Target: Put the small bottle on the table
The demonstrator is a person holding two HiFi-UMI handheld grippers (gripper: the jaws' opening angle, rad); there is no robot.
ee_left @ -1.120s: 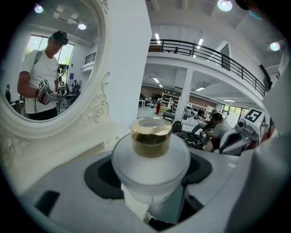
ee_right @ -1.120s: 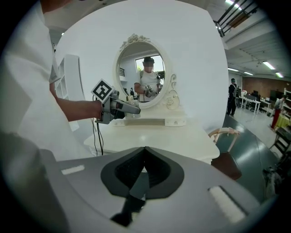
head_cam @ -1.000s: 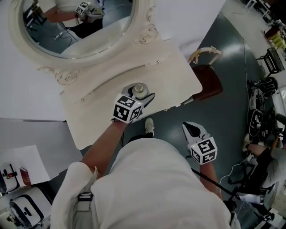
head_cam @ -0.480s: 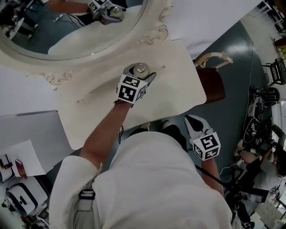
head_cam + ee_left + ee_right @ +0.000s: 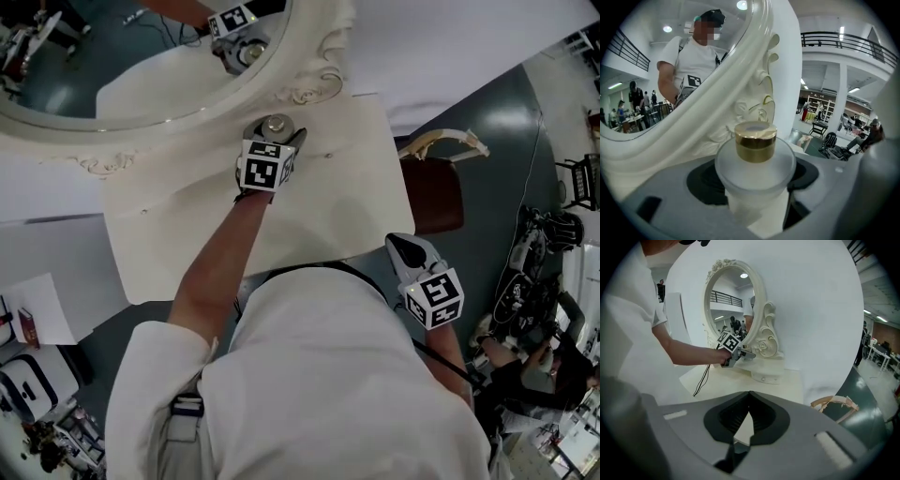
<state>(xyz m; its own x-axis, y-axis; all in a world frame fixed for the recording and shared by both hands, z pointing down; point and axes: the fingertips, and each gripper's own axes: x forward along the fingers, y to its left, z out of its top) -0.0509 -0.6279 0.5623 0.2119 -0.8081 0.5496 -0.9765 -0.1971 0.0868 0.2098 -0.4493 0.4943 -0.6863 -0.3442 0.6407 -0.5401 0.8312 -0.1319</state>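
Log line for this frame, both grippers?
left gripper: shut on small bottle, over table near mirror | right gripper: shut, empty, beside table

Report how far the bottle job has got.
Done: the left gripper has the small bottle clamped, over the table beside the mirror frame. In hand: placing it; whether its base touches the table can't be told. Left: set it down and release. The right gripper is shut and empty.
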